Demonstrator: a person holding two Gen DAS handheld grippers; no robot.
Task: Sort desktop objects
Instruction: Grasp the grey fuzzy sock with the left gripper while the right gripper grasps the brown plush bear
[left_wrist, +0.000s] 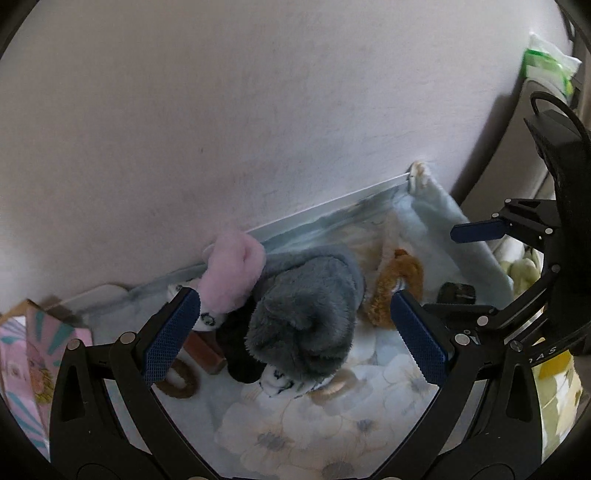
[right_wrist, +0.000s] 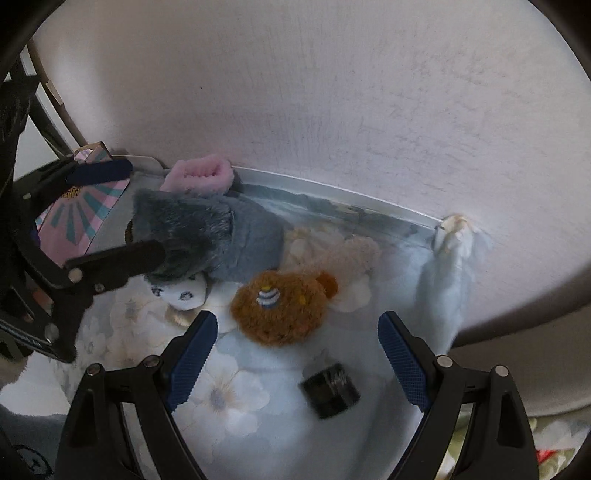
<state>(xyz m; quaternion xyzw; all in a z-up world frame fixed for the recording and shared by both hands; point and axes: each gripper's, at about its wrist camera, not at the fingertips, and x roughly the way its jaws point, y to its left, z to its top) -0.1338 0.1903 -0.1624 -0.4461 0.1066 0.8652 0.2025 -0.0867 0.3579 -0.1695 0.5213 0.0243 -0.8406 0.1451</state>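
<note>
While both hand-held grippers (left_wrist: 295, 325) (right_wrist: 297, 354) gape wide, fluffy grey plush (left_wrist: 306, 314) crowds a brown furry pouch (right_wrist: 284, 310) and black jar (right_wrist: 330, 390).

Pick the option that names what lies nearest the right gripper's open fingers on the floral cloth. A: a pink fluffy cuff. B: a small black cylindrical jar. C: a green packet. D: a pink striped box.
B: in the right wrist view the small black cylindrical jar lies on the floral cloth between the right gripper fingers, ahead of the brown furry plush.
</note>
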